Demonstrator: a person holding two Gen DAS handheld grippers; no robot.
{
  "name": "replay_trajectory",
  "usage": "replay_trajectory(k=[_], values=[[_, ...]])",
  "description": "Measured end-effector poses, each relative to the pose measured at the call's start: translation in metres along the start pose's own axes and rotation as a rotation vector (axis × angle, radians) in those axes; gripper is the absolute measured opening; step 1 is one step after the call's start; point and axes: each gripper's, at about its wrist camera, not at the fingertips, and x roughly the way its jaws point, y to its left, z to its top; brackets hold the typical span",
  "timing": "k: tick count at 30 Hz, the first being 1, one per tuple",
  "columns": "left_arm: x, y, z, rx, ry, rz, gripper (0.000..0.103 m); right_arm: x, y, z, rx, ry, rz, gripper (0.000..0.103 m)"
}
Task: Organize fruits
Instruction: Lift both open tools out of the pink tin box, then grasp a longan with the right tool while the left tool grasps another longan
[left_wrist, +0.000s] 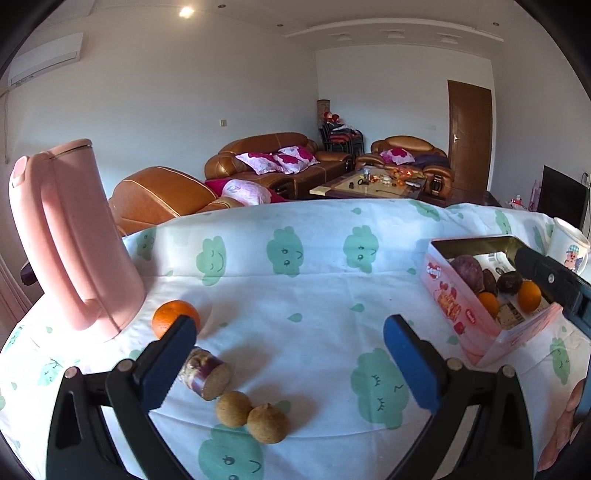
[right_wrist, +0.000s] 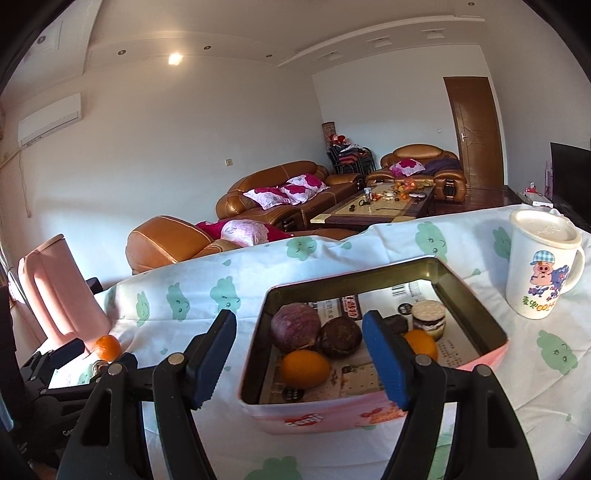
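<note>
Collection step: left gripper (left_wrist: 290, 363) spread, empty, above two longans (left_wrist: 251, 415); right gripper (right_wrist: 301, 354) spread, empty, over pink tin (right_wrist: 373, 410). Next: descend, pinch longan.

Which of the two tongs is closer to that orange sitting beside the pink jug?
Left. The left tongs hang open just in front of the orange; the right tongs hang open over the pink tin box, far across the table.

The left gripper (left_wrist: 290, 362) finger partly hides the orange (left_wrist: 173, 317) and jar (left_wrist: 207, 374).
</note>
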Motion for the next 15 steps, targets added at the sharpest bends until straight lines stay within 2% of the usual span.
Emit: replay_trajectory(k=[5, 15], values=[[0.004, 0.025, -0.002, -0.004, 0.024, 0.028, 0.103, 0.002, 0.029, -0.004, -0.016, 0.018, 0.057, 0.072], [0.020, 0.091, 0.000, -0.020, 0.136, 0.139, 0.103, 0.018, 0.092, -0.021, -0.125, 0.128, 0.200, 0.072]])
